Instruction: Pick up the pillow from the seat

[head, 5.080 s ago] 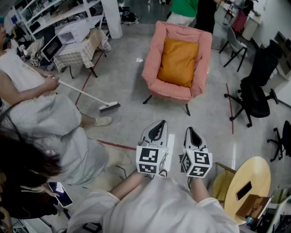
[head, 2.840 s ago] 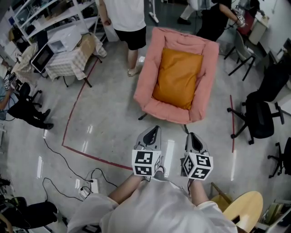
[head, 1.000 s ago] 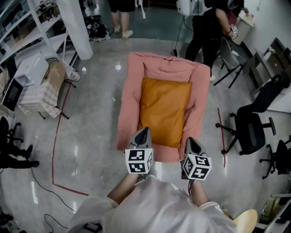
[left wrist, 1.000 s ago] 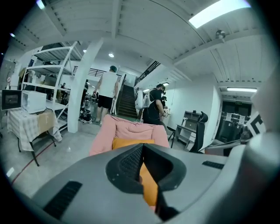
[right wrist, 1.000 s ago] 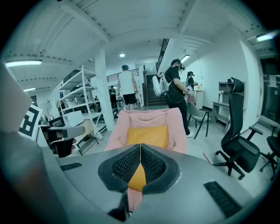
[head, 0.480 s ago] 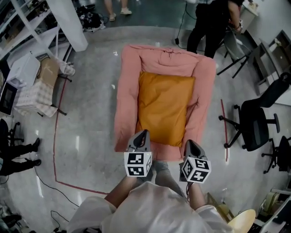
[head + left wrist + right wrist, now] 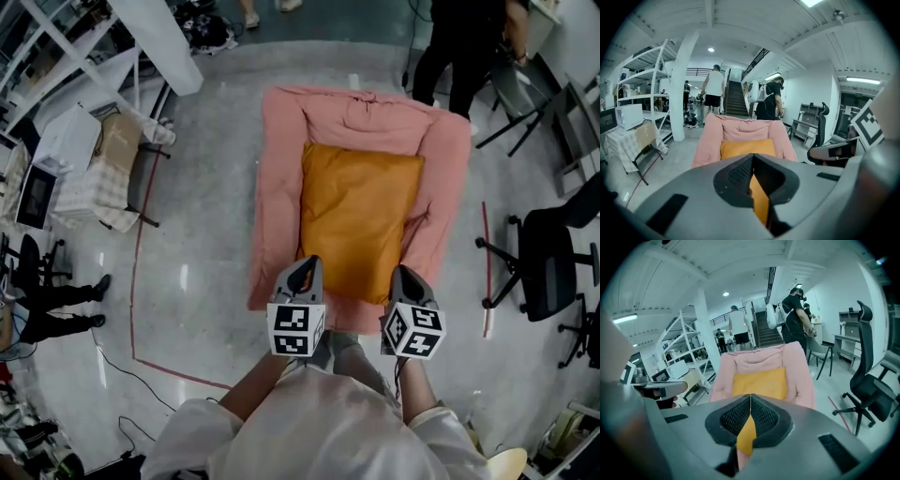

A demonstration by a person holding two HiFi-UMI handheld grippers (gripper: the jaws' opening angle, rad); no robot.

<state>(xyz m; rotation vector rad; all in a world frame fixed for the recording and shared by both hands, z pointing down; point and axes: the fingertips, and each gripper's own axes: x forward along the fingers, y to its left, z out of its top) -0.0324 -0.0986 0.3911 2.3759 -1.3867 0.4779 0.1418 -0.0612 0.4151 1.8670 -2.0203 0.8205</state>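
- The left hand-held gripper [image 7: 308, 263] is nearest, held out in front of the person's pale sleeves with its marker cube [image 7: 296, 329] facing up.
- Its own view shows the jaws pressed together at the tips with nothing gripped; the orange seen in the gap below the tips lies farther off.
- The right hand-held gripper [image 7: 405, 273] is level with it and just to its side. Its jaws are also closed tip to tip and empty.
- Both point forward and slightly down at the seat [image 7: 277, 187], a pink padded armchair on the grey floor [image 7: 206, 281].
- From above, their tips lie over the front edge of the seat, one near each front corner of the pillow [image 7: 361, 220]. In the gripper views the pillow is ahead of the jaws and not in contact with them.
- The orange pillow lies flat in the middle of the seat, between the pink side bolsters, with its far edge against the backrest.
- A red tape line [image 7: 139, 272] runs across the floor to the left of the seat.
- Farther left, a desk [image 7: 98, 187] with a checked cloth carries a microwave [image 7: 35, 197].
- A black office chair [image 7: 553, 262] stands to the right, well apart from the seat.
- Behind the seat are a white pillar [image 7: 159, 37] and a person in black [image 7: 469, 47].
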